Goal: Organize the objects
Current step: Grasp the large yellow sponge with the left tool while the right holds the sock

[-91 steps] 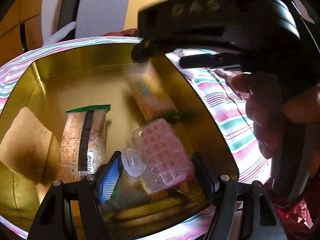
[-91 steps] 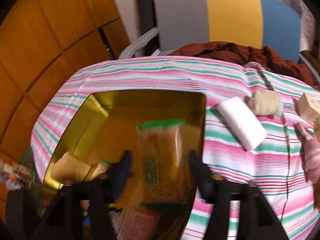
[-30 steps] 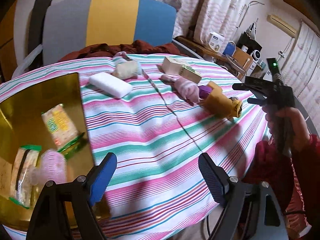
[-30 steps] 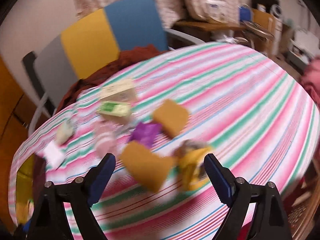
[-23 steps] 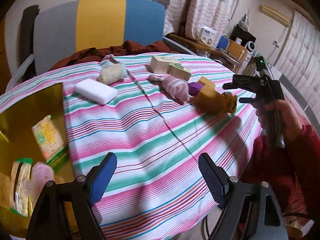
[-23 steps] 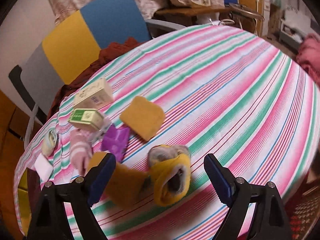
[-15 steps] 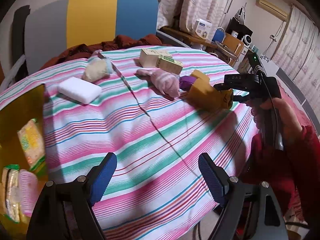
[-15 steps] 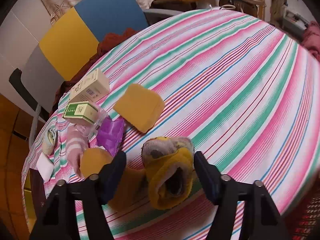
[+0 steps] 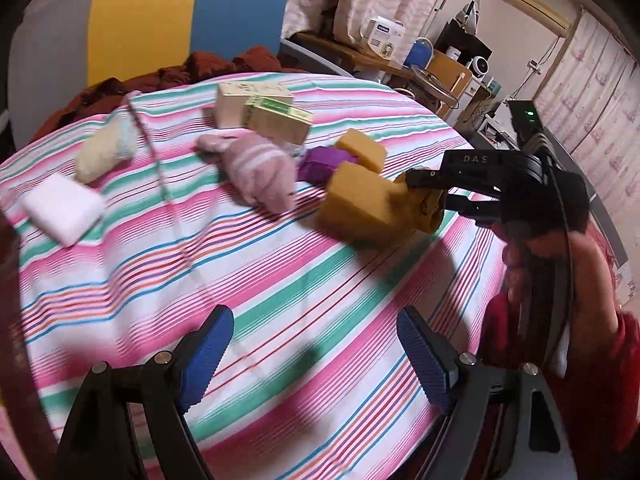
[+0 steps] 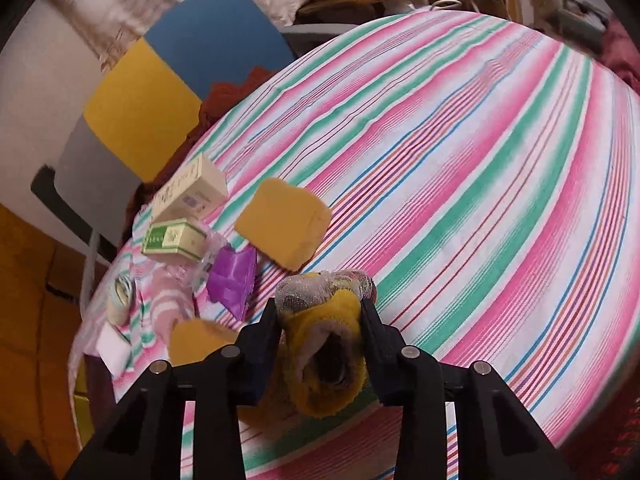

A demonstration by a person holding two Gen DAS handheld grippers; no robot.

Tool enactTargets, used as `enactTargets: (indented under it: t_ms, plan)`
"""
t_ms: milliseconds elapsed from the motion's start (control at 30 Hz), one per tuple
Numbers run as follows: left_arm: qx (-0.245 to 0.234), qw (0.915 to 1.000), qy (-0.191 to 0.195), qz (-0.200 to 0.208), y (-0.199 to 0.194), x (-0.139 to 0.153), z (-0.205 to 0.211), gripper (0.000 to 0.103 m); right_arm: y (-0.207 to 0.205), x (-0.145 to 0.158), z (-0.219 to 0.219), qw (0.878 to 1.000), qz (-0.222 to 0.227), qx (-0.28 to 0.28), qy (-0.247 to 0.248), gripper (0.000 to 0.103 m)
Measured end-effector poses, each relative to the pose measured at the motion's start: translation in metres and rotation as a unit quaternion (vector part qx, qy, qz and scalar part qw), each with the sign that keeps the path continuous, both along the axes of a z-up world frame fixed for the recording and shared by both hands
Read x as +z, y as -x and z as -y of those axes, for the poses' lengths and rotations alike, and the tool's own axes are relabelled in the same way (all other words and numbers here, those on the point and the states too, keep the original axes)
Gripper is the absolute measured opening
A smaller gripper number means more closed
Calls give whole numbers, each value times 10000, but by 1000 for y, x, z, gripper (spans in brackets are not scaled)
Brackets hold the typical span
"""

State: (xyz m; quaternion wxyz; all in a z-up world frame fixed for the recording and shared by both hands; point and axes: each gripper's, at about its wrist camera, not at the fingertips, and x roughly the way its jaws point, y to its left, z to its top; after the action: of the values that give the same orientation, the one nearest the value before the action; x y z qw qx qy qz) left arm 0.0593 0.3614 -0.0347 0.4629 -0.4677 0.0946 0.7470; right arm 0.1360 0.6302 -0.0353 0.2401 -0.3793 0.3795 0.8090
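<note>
My right gripper is shut on a rolled yellow sock at the near edge of the striped table; it also shows in the left wrist view, with the sock between its fingers. A yellow sponge lies against the sock, and a second yellow sponge and a purple packet lie beyond. My left gripper is open and empty above the striped cloth.
A pink striped sock, two small boxes, a cream roll and a white block lie on the table's far side. A grey, yellow and blue chair stands behind. The gold tin's corner shows at left.
My right gripper has left the gold tin, swung across the table and closed on the yellow sock. My left gripper has turned away from the tin toward the table's middle.
</note>
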Motion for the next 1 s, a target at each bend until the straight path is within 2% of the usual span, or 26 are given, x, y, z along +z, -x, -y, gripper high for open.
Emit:
enactTargets:
  t_ms: [133,233,400,433,467,567,733,900,1000]
  plan:
    - [-149,9999,20,-34,-3,-1,-31,85,-3,4,-4,9998,-76,-177,-84,39]
    - [-205,9993,94,-281,-3,2,-54,86,-4,3,-8,9995,-42,-305,-89,39]
    - [-238,9987,26,-439,3,5,-89,96,-9,0,-16,9988,-65,-479,53,39]
    - [-296,9986,44,-436,6,3,-97,103,-10,0,-17,9987,-67,-497,67,39]
    - [-353,9984,88,-433,7,1,-104,103,-10,-1,-18,9986,-60,-515,83,39]
    - [-517,9971,168,-530,9,-5,-117,103,-11,-3,-20,9985,-46,-529,150,39]
    - [-605,9920,305,-1067,4,-13,-126,103,-9,-5,-18,9989,-25,-439,185,39]
    - [-639,9901,395,-1186,4,-30,-125,103,-6,-5,-16,9992,32,-361,150,39]
    - [-643,9918,249,-1080,5,-37,-115,90,-5,-7,-17,9992,58,-367,157,39]
